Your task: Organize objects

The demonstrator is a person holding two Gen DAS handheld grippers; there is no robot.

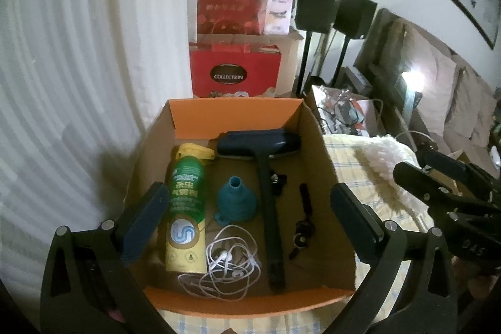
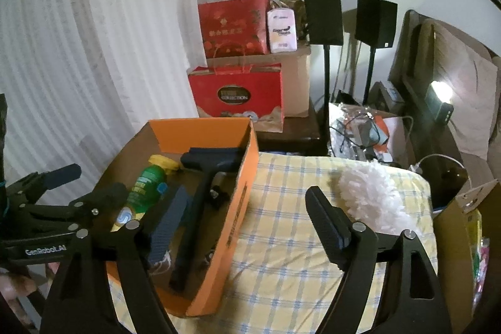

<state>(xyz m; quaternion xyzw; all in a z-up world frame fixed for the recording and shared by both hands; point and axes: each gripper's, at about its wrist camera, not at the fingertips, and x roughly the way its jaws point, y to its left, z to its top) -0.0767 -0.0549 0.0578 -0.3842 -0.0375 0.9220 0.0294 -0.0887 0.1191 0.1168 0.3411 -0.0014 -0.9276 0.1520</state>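
An orange cardboard box sits on a checked cloth. In it lie a green and yellow spray can, a teal funnel, tangled white earphones, a black long-handled brush and a small black strap with keys. My left gripper is open and empty above the box. My right gripper is open and empty above the box's right wall. A white fluffy duster lies on the cloth to the right of the box.
Red gift boxes are stacked behind the box by a white curtain. Two black speakers on stands and a bin of cables stand behind the cloth. A bed headboard with a lamp and a cardboard box are at the right.
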